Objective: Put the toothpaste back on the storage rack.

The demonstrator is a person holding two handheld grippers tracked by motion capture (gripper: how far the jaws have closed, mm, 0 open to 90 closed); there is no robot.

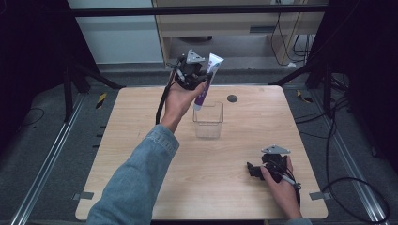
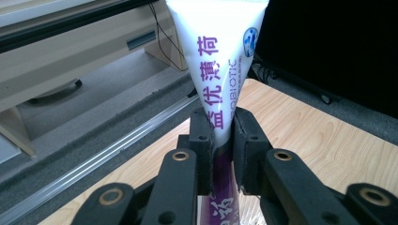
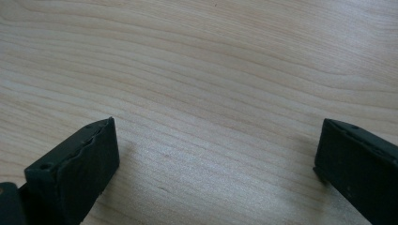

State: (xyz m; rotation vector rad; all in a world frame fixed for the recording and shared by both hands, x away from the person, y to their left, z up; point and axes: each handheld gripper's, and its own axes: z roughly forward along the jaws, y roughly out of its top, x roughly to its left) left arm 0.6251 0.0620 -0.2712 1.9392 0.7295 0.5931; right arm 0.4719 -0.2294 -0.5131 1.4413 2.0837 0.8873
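The left claw [image 1: 202,77] is clamped on the tube [image 1: 206,82], held up over the clear box [image 1: 208,121]. It probably goes in next. The right claw [image 1: 256,169] rests apart on the surface [image 1: 141,122], holding nothing.

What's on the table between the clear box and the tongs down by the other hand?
Nothing. In the high view, the wood between the box and the right tongs is bare. The tube is up in the left tongs, above the box.
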